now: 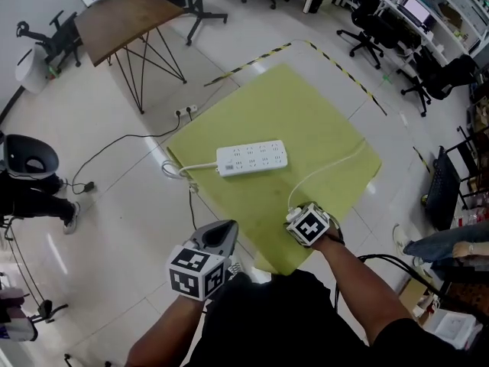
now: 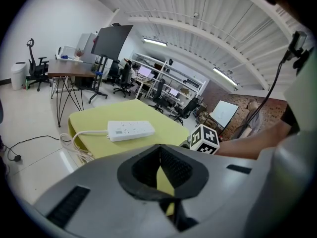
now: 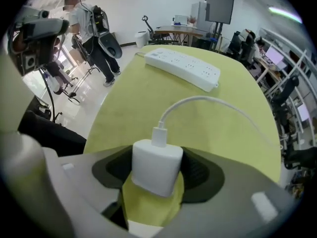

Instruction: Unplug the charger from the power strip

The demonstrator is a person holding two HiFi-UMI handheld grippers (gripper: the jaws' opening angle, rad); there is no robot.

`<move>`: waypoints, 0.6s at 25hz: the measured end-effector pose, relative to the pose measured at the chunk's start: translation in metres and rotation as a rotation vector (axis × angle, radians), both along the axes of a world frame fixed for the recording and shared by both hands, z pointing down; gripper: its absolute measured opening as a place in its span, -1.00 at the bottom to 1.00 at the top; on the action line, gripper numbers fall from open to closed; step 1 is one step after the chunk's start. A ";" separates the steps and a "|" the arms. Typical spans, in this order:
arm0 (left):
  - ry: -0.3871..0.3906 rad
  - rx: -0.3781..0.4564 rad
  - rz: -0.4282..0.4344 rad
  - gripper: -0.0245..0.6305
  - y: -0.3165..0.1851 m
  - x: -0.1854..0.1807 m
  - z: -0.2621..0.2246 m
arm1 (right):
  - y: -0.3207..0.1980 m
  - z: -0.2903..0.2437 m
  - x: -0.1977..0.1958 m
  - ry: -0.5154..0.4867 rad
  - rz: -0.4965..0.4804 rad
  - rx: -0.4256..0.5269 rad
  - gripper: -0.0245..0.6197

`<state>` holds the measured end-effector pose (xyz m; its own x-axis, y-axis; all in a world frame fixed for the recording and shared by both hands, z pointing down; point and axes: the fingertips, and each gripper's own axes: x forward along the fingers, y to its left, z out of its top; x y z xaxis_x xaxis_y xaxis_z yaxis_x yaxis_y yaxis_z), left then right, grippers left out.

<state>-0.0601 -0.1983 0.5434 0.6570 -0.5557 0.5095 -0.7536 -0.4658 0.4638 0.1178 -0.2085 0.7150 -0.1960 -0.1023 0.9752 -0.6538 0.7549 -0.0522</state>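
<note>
A white power strip [image 1: 252,158] lies across the middle of the yellow table [image 1: 306,105], with nothing plugged into its sockets. My right gripper [image 1: 299,219] points steeply down over the table's near edge, shut on the white charger [image 3: 156,166]. The charger's white cable [image 3: 208,103] curves away over the cloth. In the right gripper view the power strip [image 3: 182,67] lies well beyond the charger. My left gripper [image 1: 223,234] hovers off the table's near left corner, jaws together and holding nothing. In the left gripper view it points toward the power strip [image 2: 131,130].
The strip's own cord [image 1: 179,169] hangs coiled off the table's left edge. A wooden table [image 1: 126,17] stands far left and office chairs [image 1: 367,29] far right. A person [image 1: 30,182] stands at the left. Black-and-yellow floor tape [image 1: 344,67] runs behind the table.
</note>
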 end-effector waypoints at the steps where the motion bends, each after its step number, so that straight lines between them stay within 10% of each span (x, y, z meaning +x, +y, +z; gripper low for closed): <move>1: -0.001 0.001 -0.004 -0.90 0.001 -0.002 -0.001 | 0.000 0.000 0.000 -0.006 0.005 0.007 -0.03; 15: -0.003 0.004 -0.025 -0.90 0.011 -0.021 0.001 | -0.008 -0.004 0.003 -0.042 0.069 0.068 0.03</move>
